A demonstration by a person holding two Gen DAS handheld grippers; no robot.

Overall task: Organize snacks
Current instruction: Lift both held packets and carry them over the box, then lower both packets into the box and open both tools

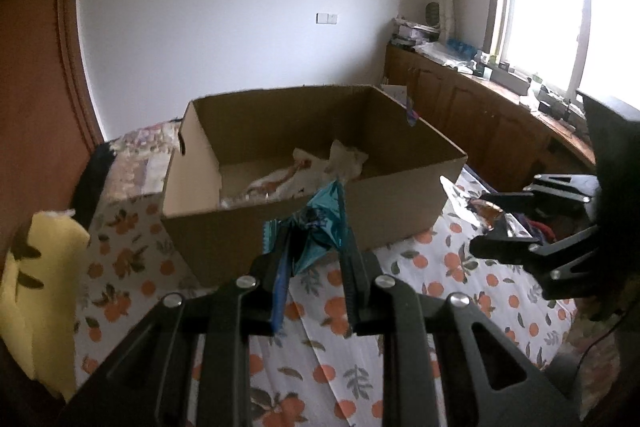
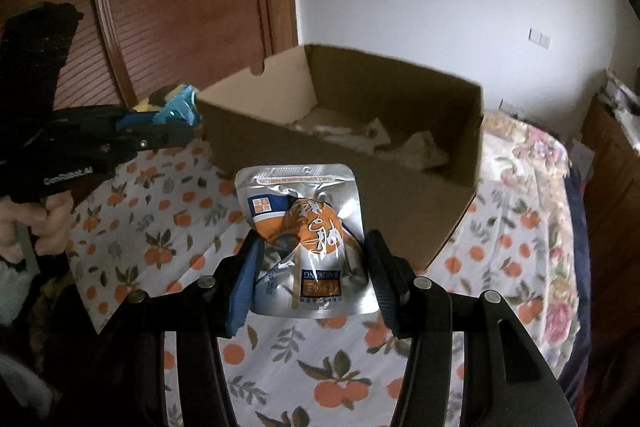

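Daylight from blown-out window [image 1: 568, 7] ahead-right of left hand-held gripper [image 1: 316, 247]; room otherwise dim. Heavy fisheye bending, dark vignette corners. Glare on silver pouch [image 2: 308, 239]. Slight motion blur.

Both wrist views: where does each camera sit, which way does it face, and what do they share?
Left wrist: on the left gripper, facing the cardboard box; its fingers pinch a teal snack packet, right gripper at right.
Right wrist: on the right gripper, holding a silver pouch; a hand shows left.
Shared: box, orange-print cloth.

Teal wrapper [image 1: 320, 227]; silver-orange pouch [image 2: 308, 239]; orange-print cloth [image 1: 328, 359]
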